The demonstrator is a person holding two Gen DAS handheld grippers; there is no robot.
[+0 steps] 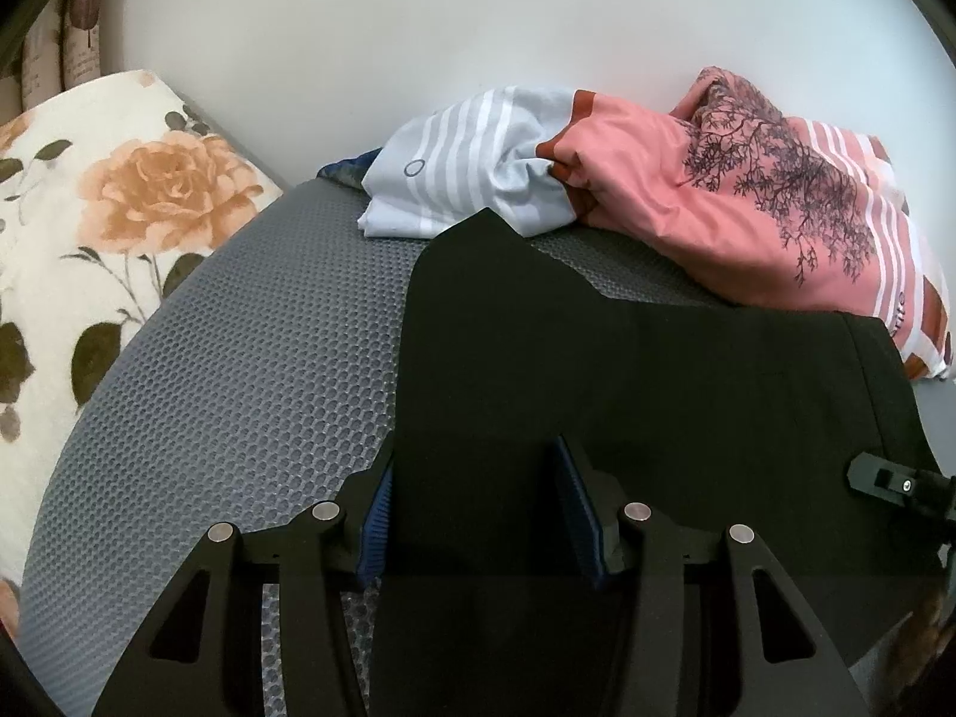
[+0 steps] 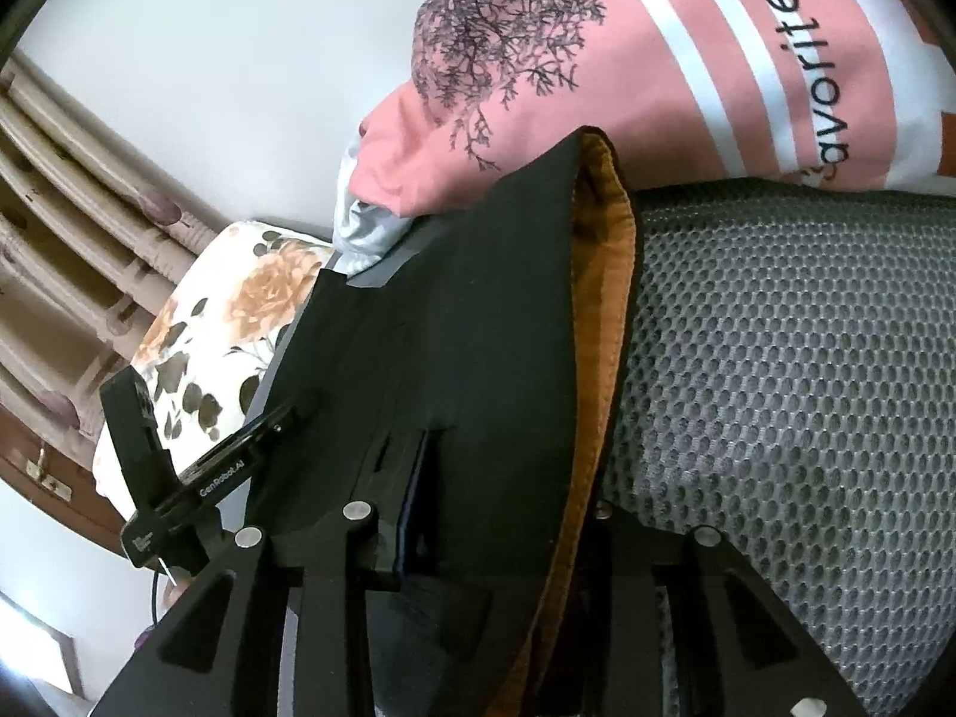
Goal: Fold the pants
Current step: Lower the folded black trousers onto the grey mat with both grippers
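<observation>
Grey mesh mattress (image 1: 239, 358) carries the black pants (image 1: 627, 370), spread flat; open mesh to their left, floral pillow (image 1: 89, 227) beyond. Pink bedding heap (image 1: 747, 197) crowds the pants' far edge. Both grippers angle down. Left gripper (image 1: 478, 508): blue pads (image 1: 377, 517) astride the near pants edge; grip cannot be told. Right gripper (image 2: 496, 514) pinching a lifted, brown-lined fold (image 2: 603, 322), right finger hidden beneath.

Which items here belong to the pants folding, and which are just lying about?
In the job:
black pants
left gripper
right gripper

Lying about:
pink tree-print bedding
light blue striped cloth
floral pillow
grey mesh mat
</observation>
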